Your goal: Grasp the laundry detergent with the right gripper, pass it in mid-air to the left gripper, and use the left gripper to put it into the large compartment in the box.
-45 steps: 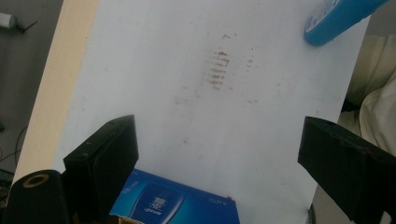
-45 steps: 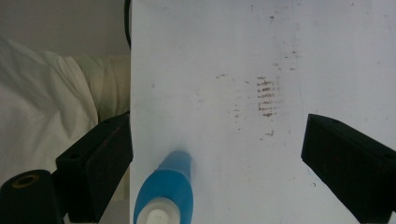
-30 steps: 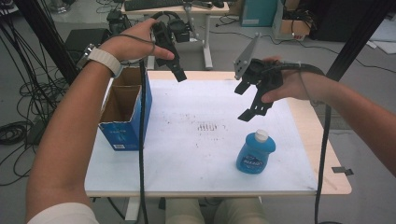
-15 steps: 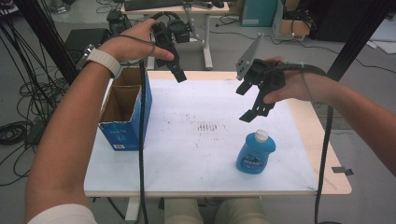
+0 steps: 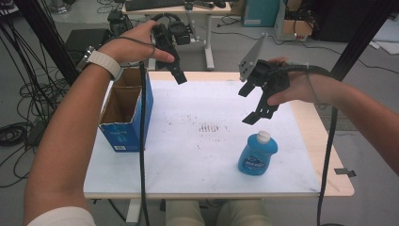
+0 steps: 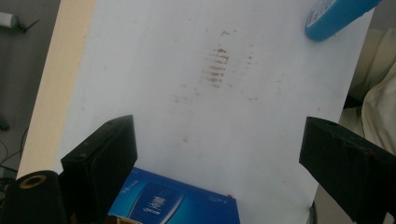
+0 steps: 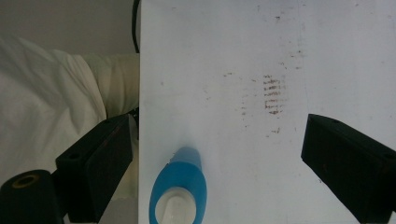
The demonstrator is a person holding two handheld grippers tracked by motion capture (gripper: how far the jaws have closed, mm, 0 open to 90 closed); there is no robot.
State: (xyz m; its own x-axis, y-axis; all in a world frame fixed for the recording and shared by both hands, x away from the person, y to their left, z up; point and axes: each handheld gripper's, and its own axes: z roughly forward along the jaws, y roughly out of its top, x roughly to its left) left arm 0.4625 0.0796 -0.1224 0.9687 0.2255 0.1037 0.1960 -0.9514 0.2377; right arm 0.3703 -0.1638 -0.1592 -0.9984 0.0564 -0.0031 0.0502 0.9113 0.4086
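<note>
Left gripper [image 5: 178, 74]: jaws wide apart, nothing between them, touching nothing. Held in the air above the far left part of the table, over the far end of the open box. In the left gripper view the two black blocky jaws [image 6: 219, 172] frame bare tabletop, with the blue box top [image 6: 173, 200] just below.

Right gripper [image 5: 256, 101]: jaws likewise spread wide, empty, clear of everything. It hangs above the right half of the table, just beyond and above the blue bottle [image 5: 257, 154]. In the right gripper view the bottle [image 7: 180, 189] sits low between the jaws, seen from above, not touched.

Materials: bottle is glossy blue plastic, rounded flask shape, white cap, upright near the table's front right. Box [image 5: 126, 113] is cardboard, blue printed outside, plain brown inside, top flaps open, at the left edge. Table [image 5: 188, 160] has a matte white top with a light wood rim and a patch of small brownish smudges [image 5: 209, 127] near the middle.

Pose: left hand [image 5: 134, 44] reaches forward, wrist bent so the gripper points down and toward the centre; pale watch strap [image 5: 104, 62] on the wrist. Right hand [image 5: 301, 87] comes in from the right, gripper angled down and left, grey three-cornered plate [image 5: 251, 59] on top.
</note>
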